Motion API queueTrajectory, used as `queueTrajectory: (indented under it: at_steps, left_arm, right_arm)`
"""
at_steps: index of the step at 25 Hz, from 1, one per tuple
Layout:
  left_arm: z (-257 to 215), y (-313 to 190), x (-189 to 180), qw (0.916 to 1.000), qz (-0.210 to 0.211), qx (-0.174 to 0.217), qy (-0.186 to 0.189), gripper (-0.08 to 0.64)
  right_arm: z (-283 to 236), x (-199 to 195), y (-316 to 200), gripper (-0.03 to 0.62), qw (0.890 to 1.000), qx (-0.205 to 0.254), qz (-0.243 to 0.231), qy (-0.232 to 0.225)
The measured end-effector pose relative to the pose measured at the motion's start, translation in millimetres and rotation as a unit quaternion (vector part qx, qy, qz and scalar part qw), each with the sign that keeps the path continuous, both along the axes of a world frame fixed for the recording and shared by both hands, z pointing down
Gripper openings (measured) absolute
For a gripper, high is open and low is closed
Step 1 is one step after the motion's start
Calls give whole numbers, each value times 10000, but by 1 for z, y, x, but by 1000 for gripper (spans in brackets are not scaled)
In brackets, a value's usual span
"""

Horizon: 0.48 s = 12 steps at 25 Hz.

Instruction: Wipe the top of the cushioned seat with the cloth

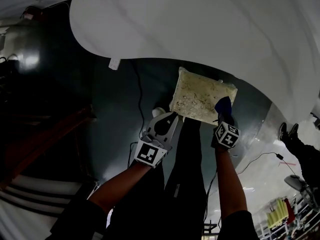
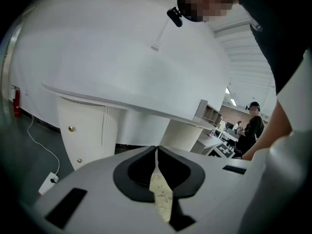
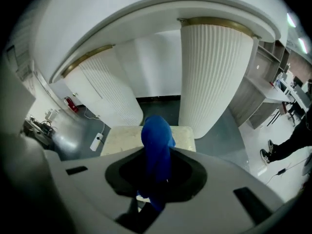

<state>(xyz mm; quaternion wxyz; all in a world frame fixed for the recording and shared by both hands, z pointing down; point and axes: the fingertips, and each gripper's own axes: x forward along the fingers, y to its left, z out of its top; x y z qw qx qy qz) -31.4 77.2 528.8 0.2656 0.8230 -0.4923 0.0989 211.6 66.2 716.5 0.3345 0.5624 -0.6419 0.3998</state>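
Dark floor (image 1: 112, 109) carries the cushioned seat (image 1: 200, 96) beside a white table (image 1: 200, 19). Cloth (image 1: 223, 105) lies at the seat's 4 o'clock edge, clamped in the right gripper (image 1: 223, 114). Left gripper (image 1: 171, 116), jaws closed together, sits at 7 o'clock.

No text, brand, number or sign can be read in any view. Left cube (image 1: 149, 154) on the left hand-held gripper (image 1: 171, 117) and right cube (image 1: 226, 134) on the right hand-held gripper (image 1: 223, 105) carry only black-and-white square marker patterns, no letters or digits. Small white tag (image 1: 114, 63): blank or too small to tell. Red extinguisher (image 2: 17, 103): label illegible.
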Motion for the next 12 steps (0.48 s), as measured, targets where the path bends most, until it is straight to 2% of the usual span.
queueTrajectory:
  at_steps: [5, 12]
  left_arm:
    - [3, 21, -39, 9999, -132, -17, -32, 26]
    - [10, 53, -92, 9986, -498, -182, -7, 26]
  right_arm:
    - [-17, -87, 40, 98, 9984, -23, -113, -559]
    - [-7, -207, 81, 98, 9892, -370, -880, -1111]
